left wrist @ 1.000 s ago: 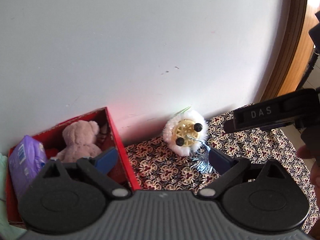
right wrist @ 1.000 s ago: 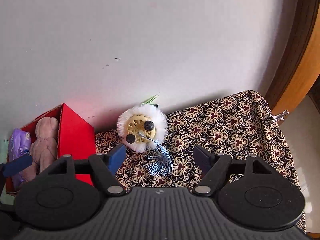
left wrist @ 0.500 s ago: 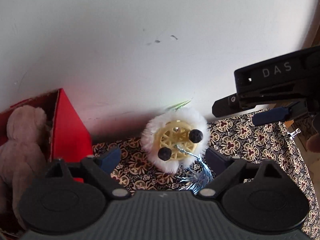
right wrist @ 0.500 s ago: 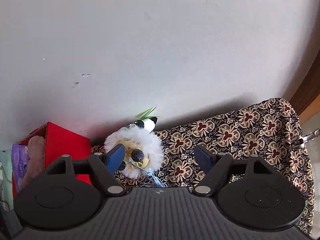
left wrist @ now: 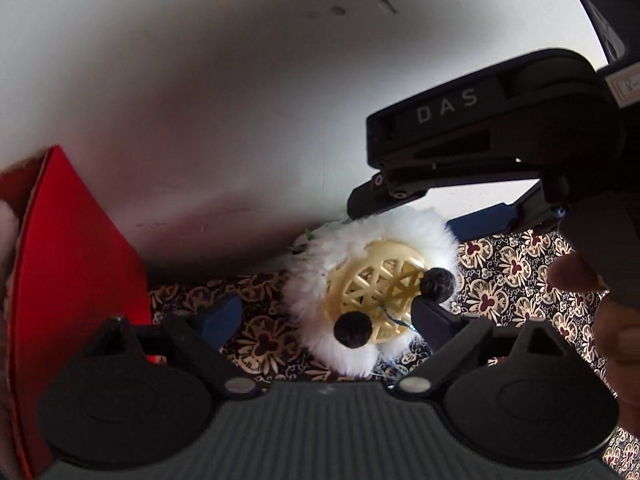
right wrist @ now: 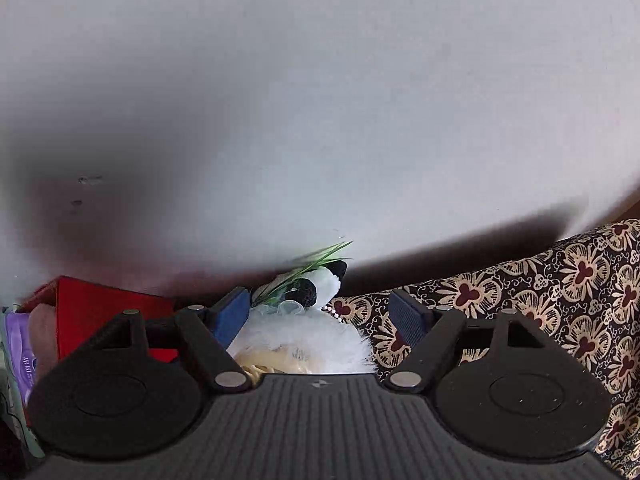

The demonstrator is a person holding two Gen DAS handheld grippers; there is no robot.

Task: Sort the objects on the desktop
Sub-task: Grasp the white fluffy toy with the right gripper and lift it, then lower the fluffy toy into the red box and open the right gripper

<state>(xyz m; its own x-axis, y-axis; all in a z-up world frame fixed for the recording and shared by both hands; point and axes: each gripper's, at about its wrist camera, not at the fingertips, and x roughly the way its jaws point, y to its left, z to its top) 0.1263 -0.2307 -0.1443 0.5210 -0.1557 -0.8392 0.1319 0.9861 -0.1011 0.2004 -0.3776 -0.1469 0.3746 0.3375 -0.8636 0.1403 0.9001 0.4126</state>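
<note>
A white fluffy toy (left wrist: 320,272) with a cream lattice ball and two black pompoms lies on the patterned cloth (left wrist: 500,272) by the wall. My left gripper (left wrist: 326,316) hangs open just above it, the toy nearer its right pad. My right gripper (right wrist: 320,314) is open too, its fingers straddling the toy's white fur (right wrist: 304,336). From the left wrist view it (left wrist: 480,128) reaches over the toy's far side. Behind the fur a small panda plush (right wrist: 324,282) with green leaves shows.
A red box (left wrist: 72,260) stands at the left against the white wall. In the right wrist view the red box (right wrist: 100,304) holds a beige teddy (right wrist: 44,336) and a purple tissue pack (right wrist: 20,344). A person's fingers (left wrist: 576,272) hold the right gripper. Patterned cloth (right wrist: 560,280) stretches to the right.
Both grippers have come down and closer to the fluffy toy, which now fills more of each view. The right gripper has moved in over the toy from the right.
</note>
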